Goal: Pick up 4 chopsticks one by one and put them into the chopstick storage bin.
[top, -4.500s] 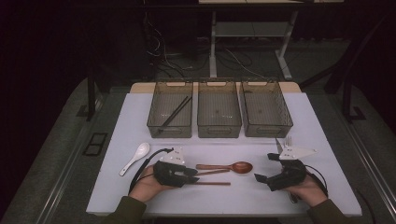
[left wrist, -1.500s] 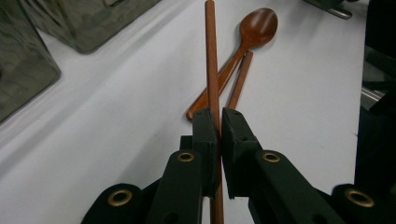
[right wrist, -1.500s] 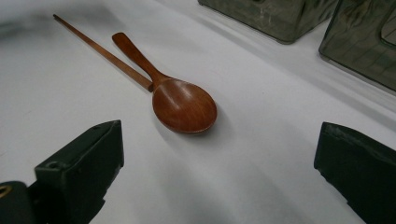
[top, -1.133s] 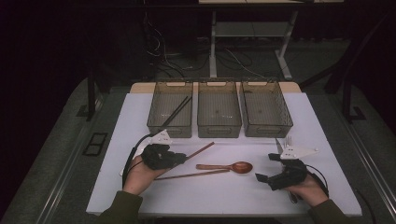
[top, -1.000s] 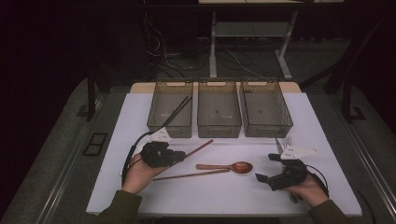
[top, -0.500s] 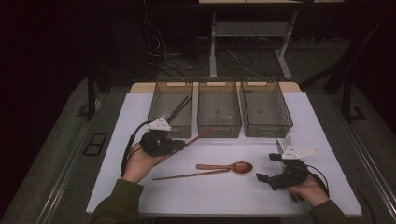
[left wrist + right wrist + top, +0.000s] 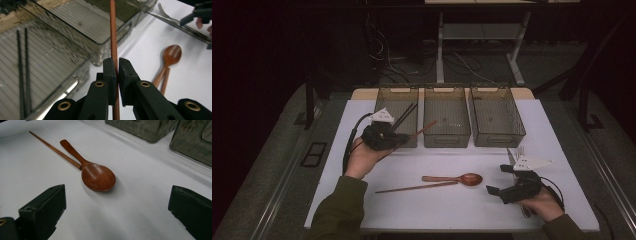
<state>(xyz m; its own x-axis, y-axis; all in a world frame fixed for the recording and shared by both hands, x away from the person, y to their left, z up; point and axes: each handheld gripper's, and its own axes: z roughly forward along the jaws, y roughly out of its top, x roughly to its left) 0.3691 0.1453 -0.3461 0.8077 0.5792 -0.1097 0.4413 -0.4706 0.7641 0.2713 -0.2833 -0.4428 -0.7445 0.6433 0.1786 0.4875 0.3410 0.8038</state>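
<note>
White table [image 7: 557, 130]: left gripper [image 7: 116, 65] clamps wooden chopstick [image 7: 113, 37] beside bins [image 7: 447, 117]; right gripper [image 7: 117, 207] wide.

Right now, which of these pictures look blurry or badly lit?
High view: the white table is lit, the room behind is nearly black. Left gripper view: the held wooden chopstick is sharp, the bin beside it smeared. Right gripper view: the wooden spoon is crisp and softly shadowed, the near jaws blurred.
</note>
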